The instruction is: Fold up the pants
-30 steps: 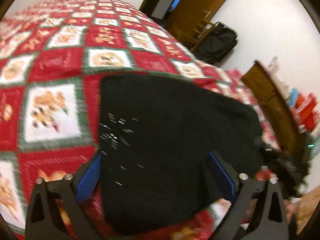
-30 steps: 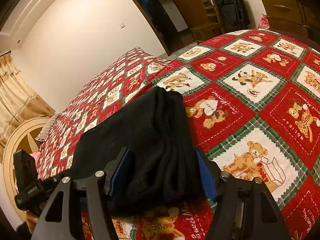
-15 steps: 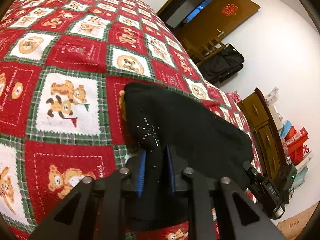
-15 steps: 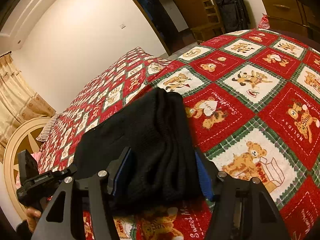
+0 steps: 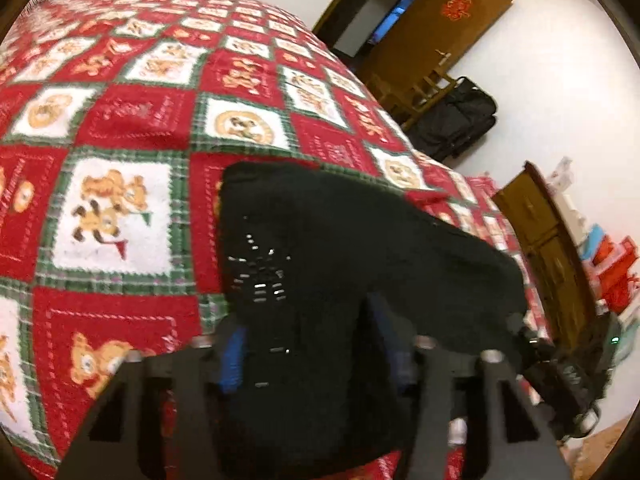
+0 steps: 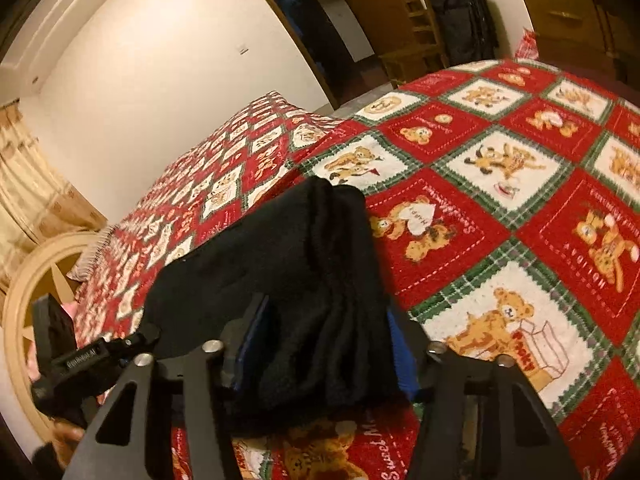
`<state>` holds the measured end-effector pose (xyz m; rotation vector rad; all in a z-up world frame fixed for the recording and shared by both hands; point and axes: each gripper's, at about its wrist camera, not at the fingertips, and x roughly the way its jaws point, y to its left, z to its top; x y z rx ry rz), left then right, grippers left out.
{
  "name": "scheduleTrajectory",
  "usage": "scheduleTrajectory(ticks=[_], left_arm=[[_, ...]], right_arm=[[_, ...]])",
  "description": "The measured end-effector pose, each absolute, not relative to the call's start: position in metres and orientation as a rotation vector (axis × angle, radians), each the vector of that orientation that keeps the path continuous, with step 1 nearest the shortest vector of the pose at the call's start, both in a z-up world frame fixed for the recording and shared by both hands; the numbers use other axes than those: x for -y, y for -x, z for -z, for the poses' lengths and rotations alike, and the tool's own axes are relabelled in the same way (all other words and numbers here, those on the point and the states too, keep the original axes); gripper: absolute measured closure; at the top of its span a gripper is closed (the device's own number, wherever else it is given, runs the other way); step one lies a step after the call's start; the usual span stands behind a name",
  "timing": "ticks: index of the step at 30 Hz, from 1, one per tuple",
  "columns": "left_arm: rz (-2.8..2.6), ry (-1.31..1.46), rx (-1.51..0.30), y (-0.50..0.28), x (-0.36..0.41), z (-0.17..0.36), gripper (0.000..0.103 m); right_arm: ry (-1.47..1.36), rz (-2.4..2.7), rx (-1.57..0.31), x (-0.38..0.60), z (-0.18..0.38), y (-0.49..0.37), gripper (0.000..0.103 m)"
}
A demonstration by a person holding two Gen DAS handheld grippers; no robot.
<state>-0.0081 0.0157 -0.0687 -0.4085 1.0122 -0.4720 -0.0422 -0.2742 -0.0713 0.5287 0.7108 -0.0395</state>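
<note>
Black knit pants [image 5: 360, 248], folded thick, on teddy-bear quilt [image 5: 120, 208].

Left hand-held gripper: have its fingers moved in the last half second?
Yes. The left hand-held gripper has opened: its blue pads, then pinched close on the black pants, now stand wide apart around the fabric.

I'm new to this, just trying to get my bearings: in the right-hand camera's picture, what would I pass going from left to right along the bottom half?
The other gripper → black pants → teddy-bear quilt.
</note>
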Motion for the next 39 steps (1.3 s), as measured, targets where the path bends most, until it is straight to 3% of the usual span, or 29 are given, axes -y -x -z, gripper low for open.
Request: scheduleTrajectory(ticks=[1,4,7,26,39], left_arm=[[0.489,0.445,-1.021,0.007,-0.019,0.070,0.071],[0.503,0.443,-1.007,0.007,-0.019,0.064,0.080],[0.504,0.374,-0.961,0.011,-0.012,0.051,0.083],[0.412,0.233,-0.854,0.002,-0.018,0.010,0.083],[0.291,0.226,-0.781,-0.015,-0.060,-0.013,0.083]], right_arm=[[-0.513,0.041,-0.713,0.271,0.069,0.042,0.071],[-0.387,0.076,-0.714,0.255,0.061,0.040,0.074],[-0.374,0.077,-0.694,0.251,0.053,0.043,0.075],[-0.265,0.008,-0.576,0.209,0.003,0.031,0.076],[-0.210,-0.129,-0.557,0.155,-0.016,-0.022,0.076]])
